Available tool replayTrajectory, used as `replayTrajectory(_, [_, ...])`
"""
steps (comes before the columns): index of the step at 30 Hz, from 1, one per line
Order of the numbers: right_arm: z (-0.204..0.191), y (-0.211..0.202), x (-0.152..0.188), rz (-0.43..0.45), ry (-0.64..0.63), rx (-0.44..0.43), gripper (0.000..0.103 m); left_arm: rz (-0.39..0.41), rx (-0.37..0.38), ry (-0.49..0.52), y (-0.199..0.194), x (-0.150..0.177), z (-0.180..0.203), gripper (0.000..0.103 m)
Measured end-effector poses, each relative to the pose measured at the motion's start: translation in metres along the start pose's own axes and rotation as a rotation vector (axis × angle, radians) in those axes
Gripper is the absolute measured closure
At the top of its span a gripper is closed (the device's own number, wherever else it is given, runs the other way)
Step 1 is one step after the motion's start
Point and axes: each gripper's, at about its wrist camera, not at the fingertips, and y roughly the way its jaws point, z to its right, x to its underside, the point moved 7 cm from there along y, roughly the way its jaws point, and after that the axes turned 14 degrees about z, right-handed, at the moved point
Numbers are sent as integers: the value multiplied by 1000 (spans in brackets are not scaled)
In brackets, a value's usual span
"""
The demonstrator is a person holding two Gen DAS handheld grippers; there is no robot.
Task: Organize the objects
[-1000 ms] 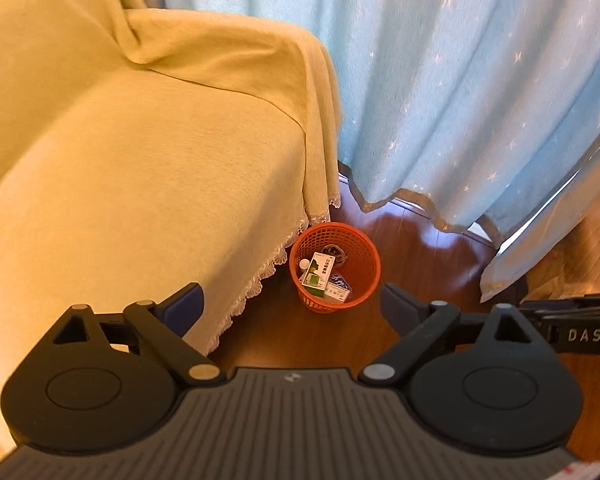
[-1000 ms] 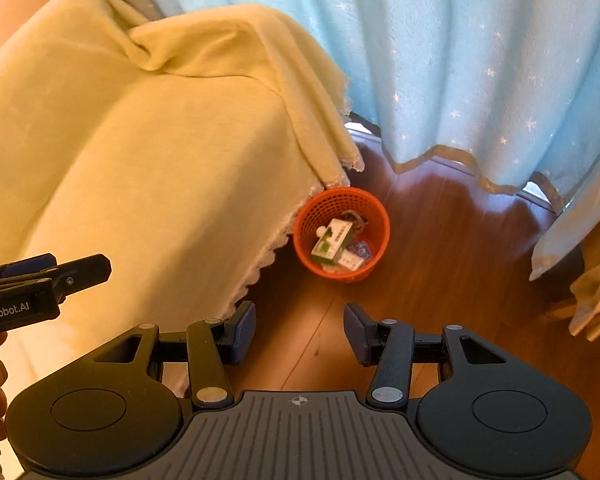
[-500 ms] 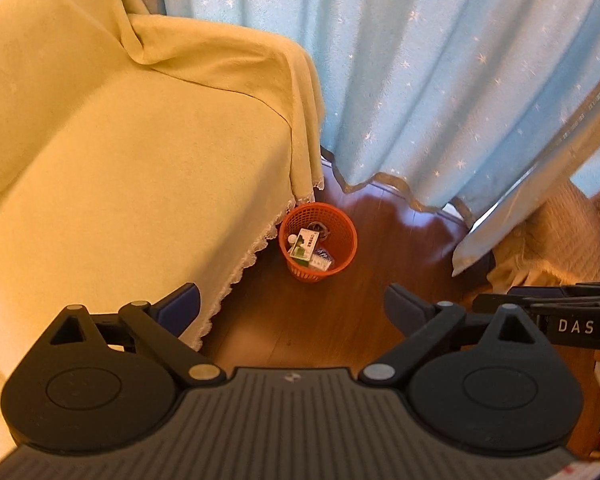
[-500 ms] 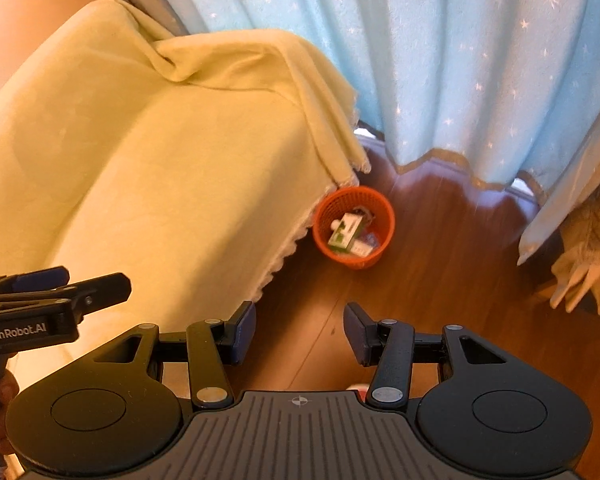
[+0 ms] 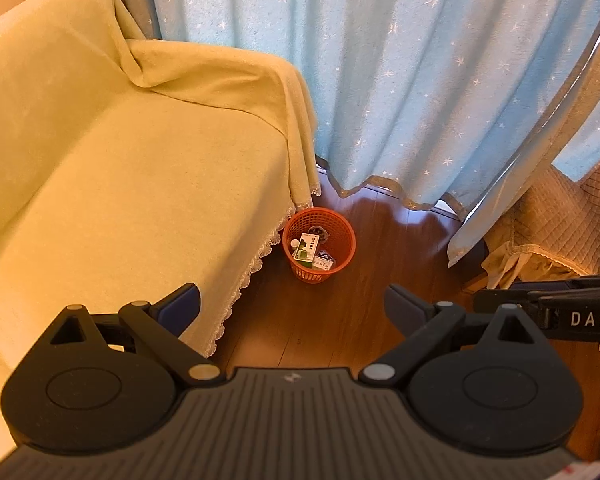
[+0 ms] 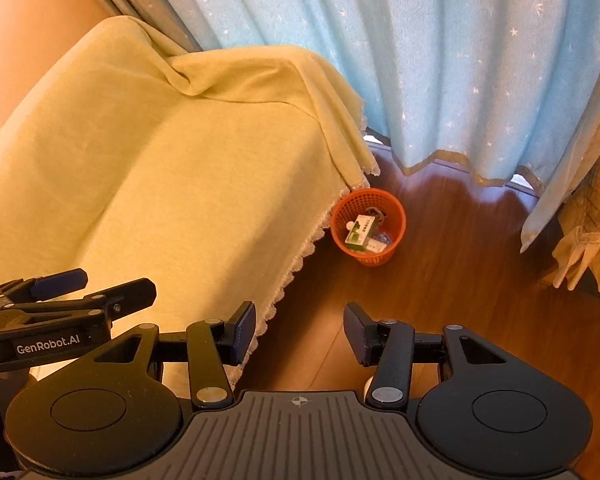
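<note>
The left gripper (image 5: 292, 308) stands wide apart with nothing between its fingers, held high over the wooden floor (image 5: 340, 320) beside the sofa. The right gripper (image 6: 300, 330) is parted less widely, also empty, its left finger above the lace hem of the yellow sofa cover (image 6: 160, 184). Ahead of both, on the floor just beside the sofa's corner, sits the orange mesh basket (image 5: 342, 236), holding a green-and-white carton (image 5: 307, 248) that leans against its wall, with smaller packets beneath it too small to make out. Pale blue star-print curtains (image 5: 420, 80) hang behind.

The left wrist view alone shows the quilted beige cover (image 5: 560, 220) at right and the side of the right gripper marked "DAS". The right wrist view alone shows the left gripper from the side, labelled "GenRobot.AI", and a bare wall (image 6: 28, 32) above the sofa back.

Compared with half a second ago, both cameras sit farther from the basket, which appears smaller, and more of the curtain and floor is visible; the jaw openings are unchanged.
</note>
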Motion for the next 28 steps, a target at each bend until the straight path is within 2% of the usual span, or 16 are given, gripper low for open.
replayTrajectory(21, [-1, 3, -7, 2, 9, 10, 57, -4, 22, 19, 11, -6, -7, 6])
replayTrajectory(28, [-2, 5, -8, -5, 11, 8, 57, -2, 8, 27, 14, -5, -9, 6])
